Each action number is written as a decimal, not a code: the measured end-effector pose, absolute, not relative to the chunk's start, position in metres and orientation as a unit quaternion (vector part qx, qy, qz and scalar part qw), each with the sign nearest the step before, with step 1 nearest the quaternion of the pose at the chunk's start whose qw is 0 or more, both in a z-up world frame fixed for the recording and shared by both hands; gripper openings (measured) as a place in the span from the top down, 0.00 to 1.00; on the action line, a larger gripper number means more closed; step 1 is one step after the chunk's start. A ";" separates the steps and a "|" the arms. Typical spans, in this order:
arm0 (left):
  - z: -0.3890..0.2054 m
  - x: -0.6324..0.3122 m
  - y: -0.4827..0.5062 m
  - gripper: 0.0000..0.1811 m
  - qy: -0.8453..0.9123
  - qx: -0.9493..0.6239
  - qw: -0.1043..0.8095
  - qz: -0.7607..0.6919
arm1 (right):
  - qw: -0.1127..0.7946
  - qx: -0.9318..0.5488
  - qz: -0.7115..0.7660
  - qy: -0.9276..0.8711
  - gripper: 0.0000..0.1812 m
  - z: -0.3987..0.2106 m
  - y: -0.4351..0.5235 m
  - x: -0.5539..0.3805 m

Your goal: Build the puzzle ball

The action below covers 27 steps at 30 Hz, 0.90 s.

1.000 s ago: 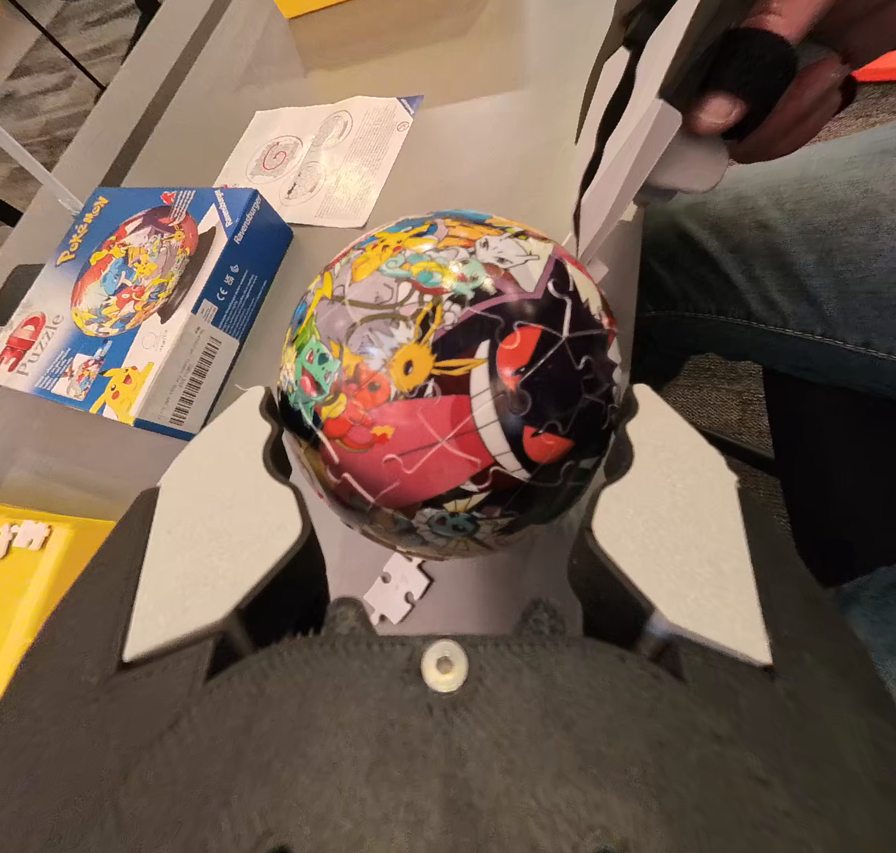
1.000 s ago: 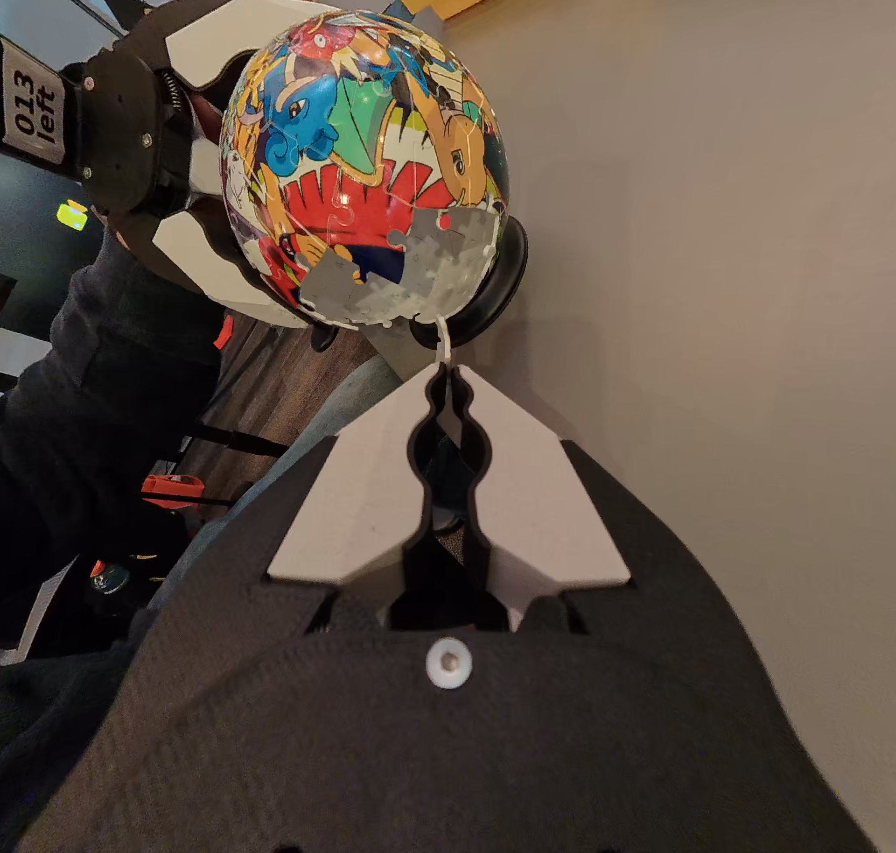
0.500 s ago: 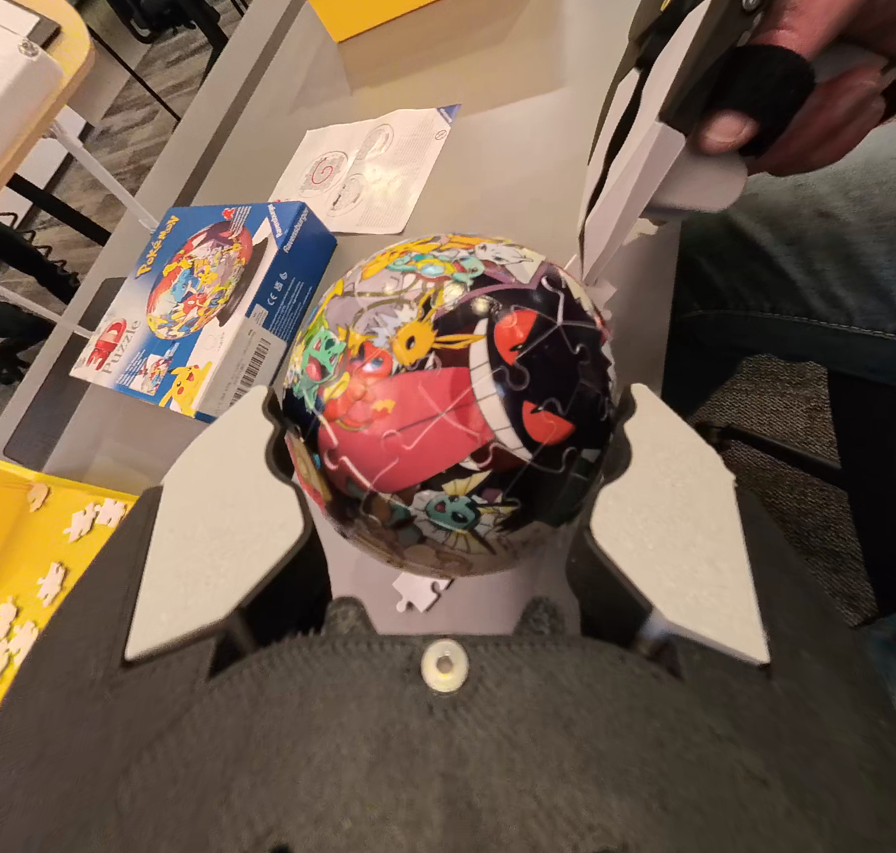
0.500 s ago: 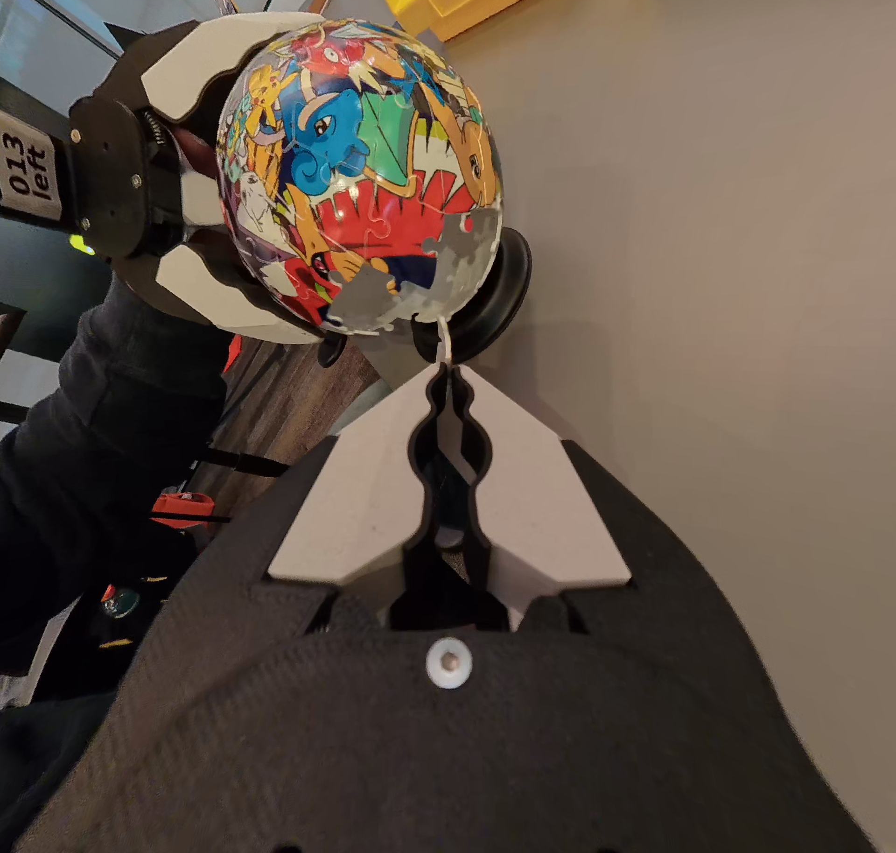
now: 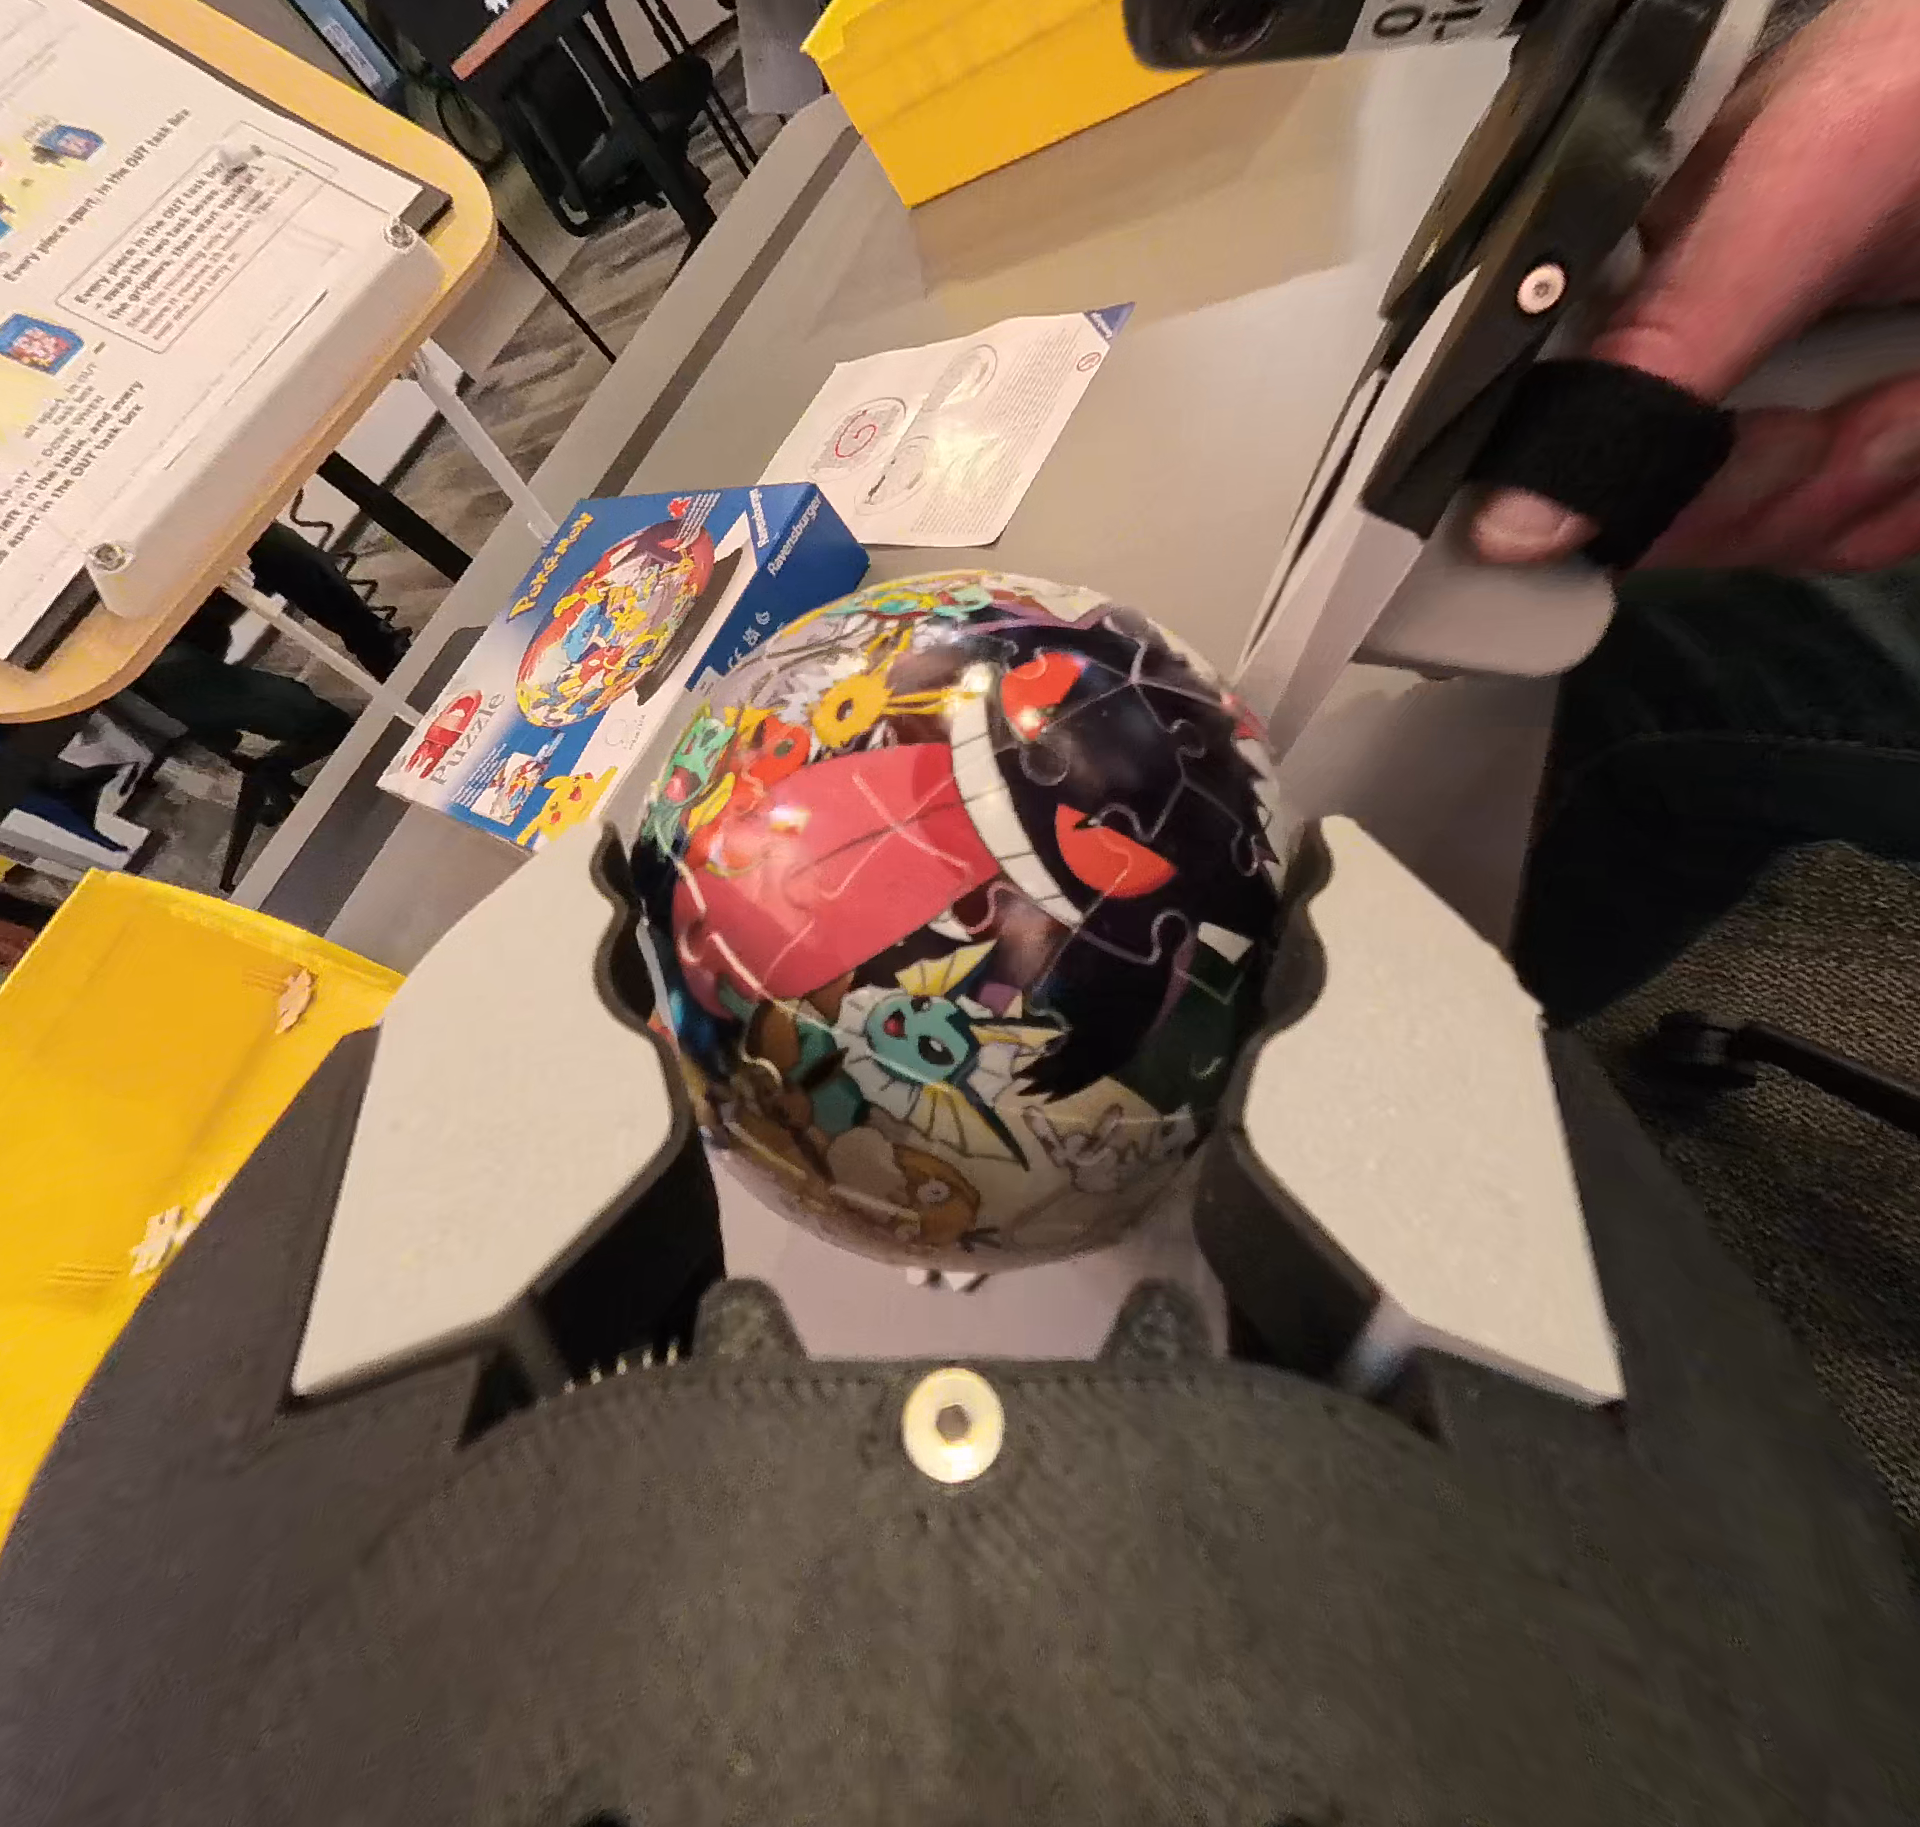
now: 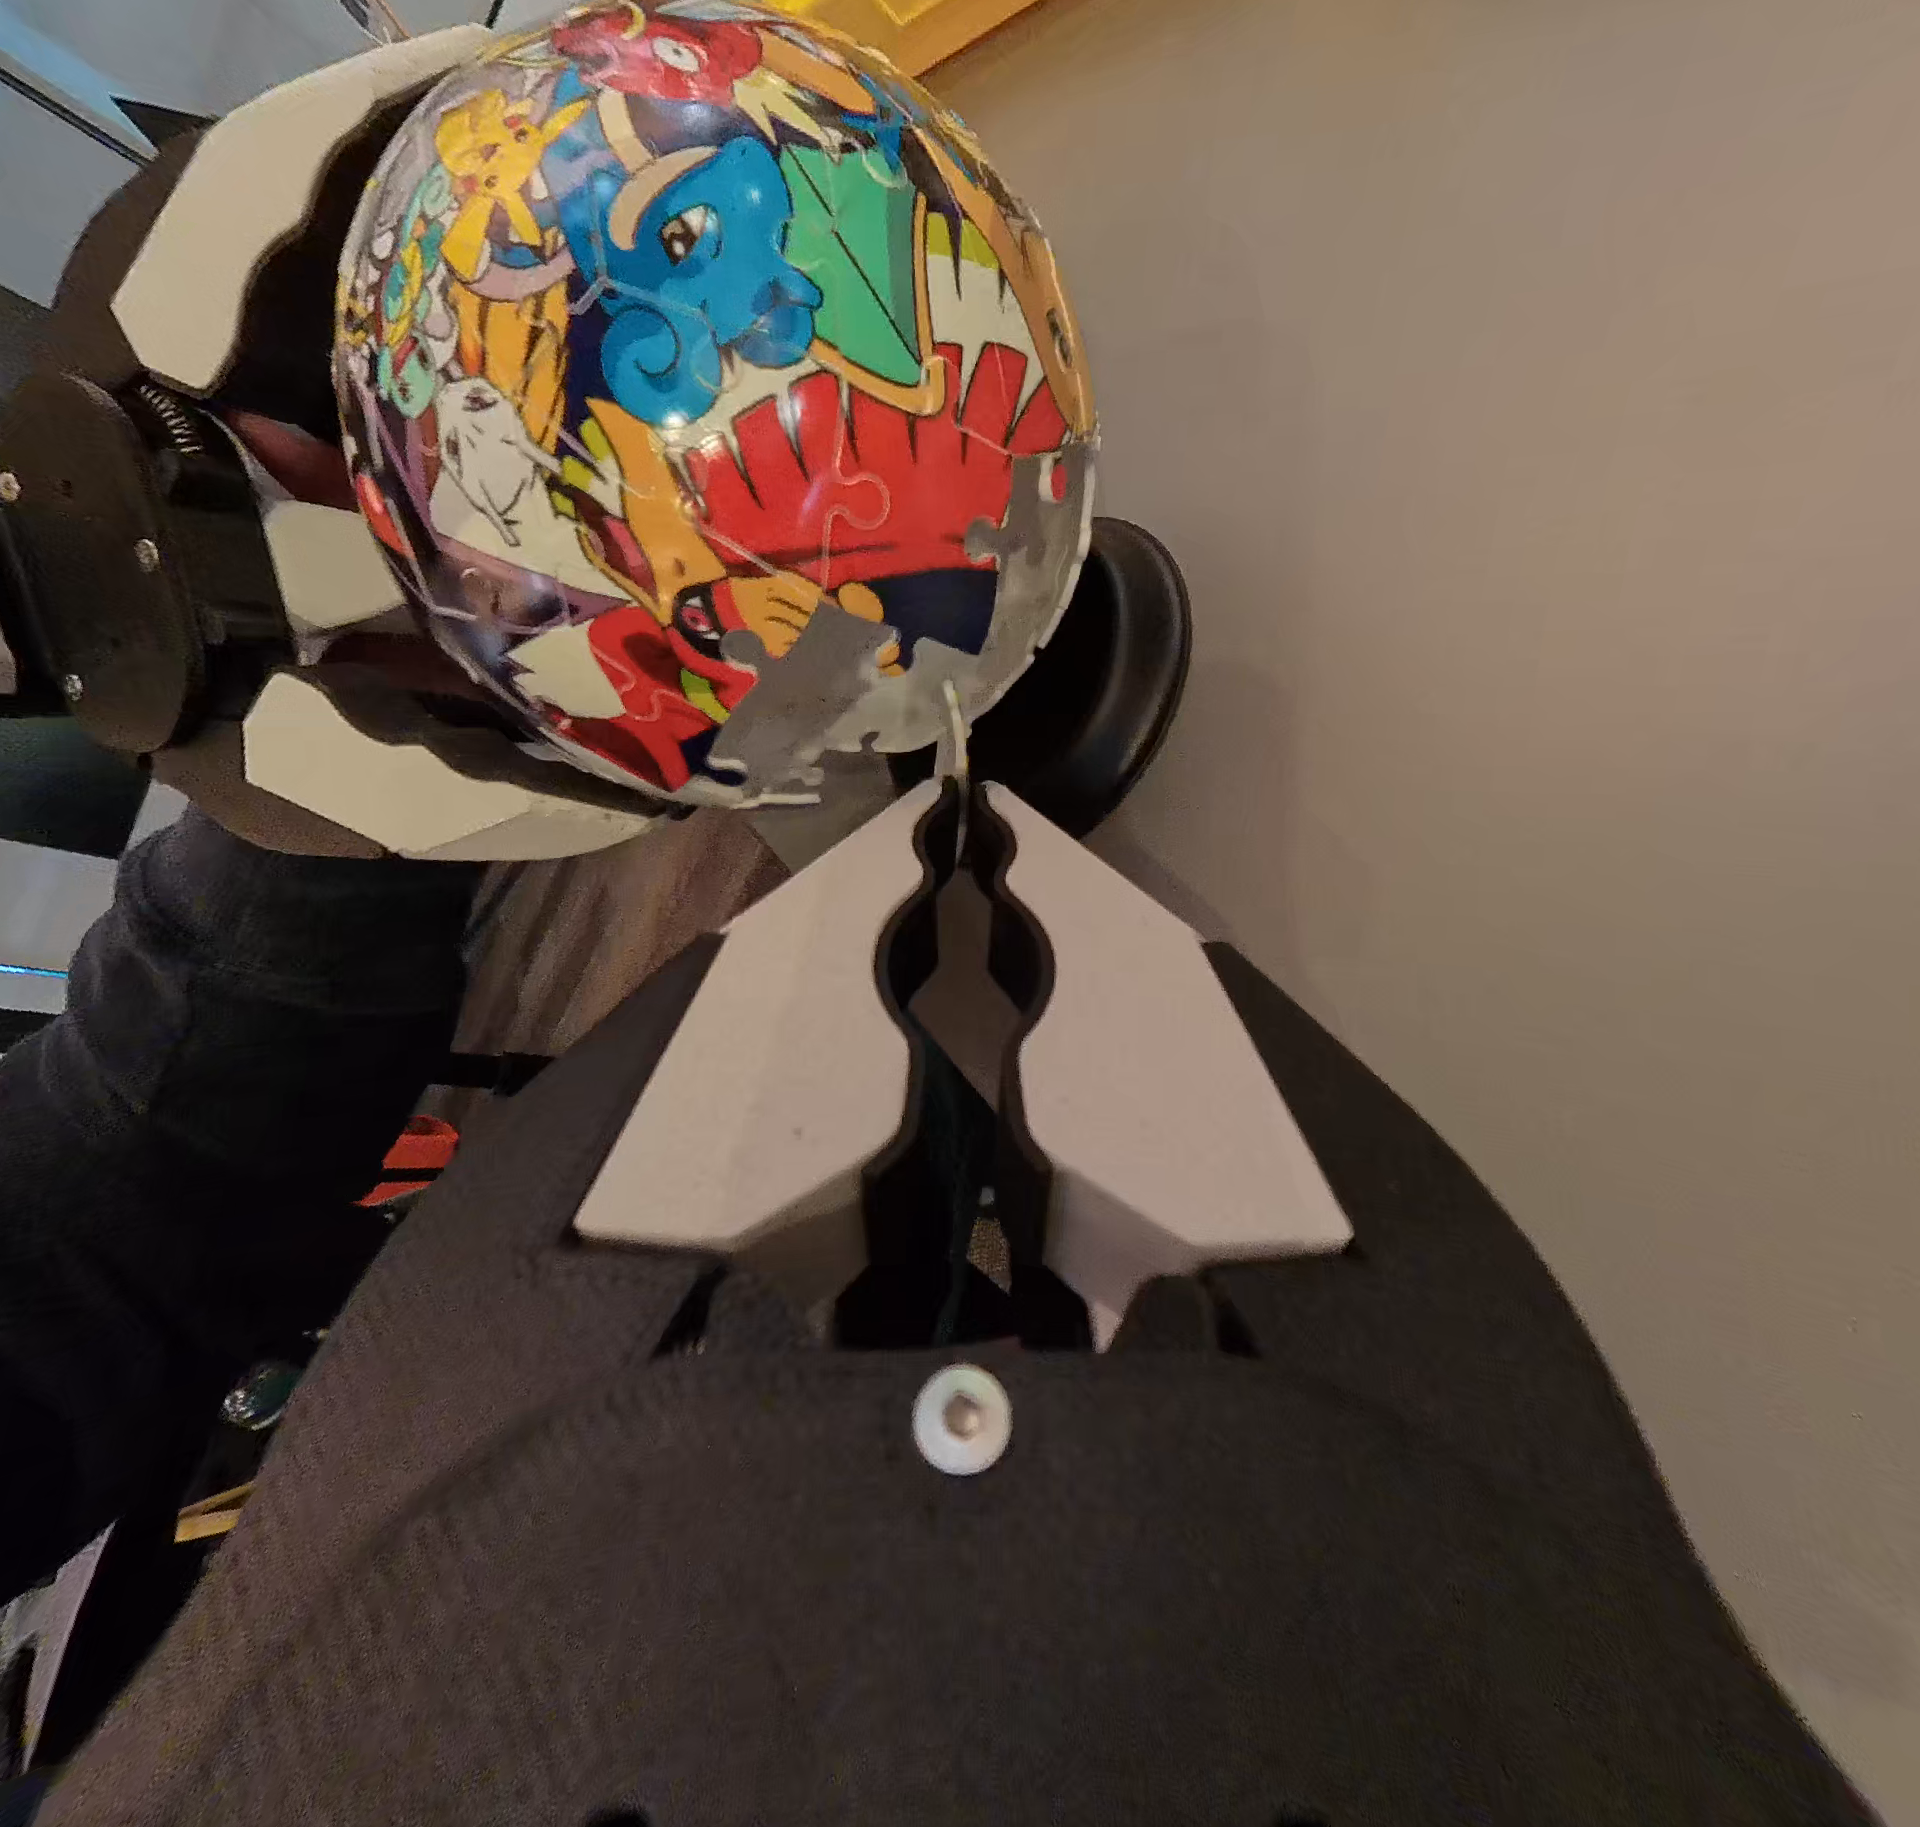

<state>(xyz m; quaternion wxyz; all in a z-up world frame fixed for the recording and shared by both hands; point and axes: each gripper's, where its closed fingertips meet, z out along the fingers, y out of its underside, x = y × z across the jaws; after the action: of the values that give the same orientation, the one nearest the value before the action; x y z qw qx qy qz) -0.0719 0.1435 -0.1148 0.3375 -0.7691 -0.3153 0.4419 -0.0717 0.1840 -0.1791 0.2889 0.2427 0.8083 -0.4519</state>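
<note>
My left gripper (image 5: 961, 842) is shut on the colourful puzzle ball (image 5: 956, 904); both pads press its sides and hold it above the grey table (image 5: 1143, 250). In the right wrist view the ball (image 6: 717, 395) shows a grey opening (image 6: 821, 697) at its lower edge where pieces are absent. My right gripper (image 6: 954, 795) is shut on a thin white puzzle piece (image 6: 951, 728), seen edge-on, with its tip at the rim of that opening. The right gripper's fingers (image 5: 1340, 551) show at the ball's upper right. A black round stand (image 6: 1132, 655) sits behind the ball.
A blue puzzle box (image 5: 634, 655) and a paper sheet (image 5: 966, 427) lie on the table beyond the ball. A yellow bin (image 5: 977, 42) stands at the far end. A yellow tray (image 5: 156, 1102) with loose pieces is at the left. A person's leg (image 5: 1714, 738) is at the right.
The ball has rolled forward in my left gripper, which has lifted and tilted so more of the room shows. My right gripper keeps the piece at the opening's rim.
</note>
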 end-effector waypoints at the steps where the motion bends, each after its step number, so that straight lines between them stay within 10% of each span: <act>1: -0.115 -0.071 0.145 0.36 -0.315 -0.769 0.340 0.441 | 0.286 0.244 -0.450 0.810 1.00 -0.180 0.184 -0.072; 27: -0.141 -0.073 0.150 0.19 -0.258 -0.887 0.319 0.210 | 0.299 0.260 -0.436 0.808 1.00 -0.194 0.177 -0.072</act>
<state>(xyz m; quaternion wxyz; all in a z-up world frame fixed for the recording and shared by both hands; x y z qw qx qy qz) -0.0731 0.1504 -0.1415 0.3188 -0.8875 -0.2584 0.2098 -0.0724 0.1770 -0.1943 0.2988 0.2597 0.8080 -0.4364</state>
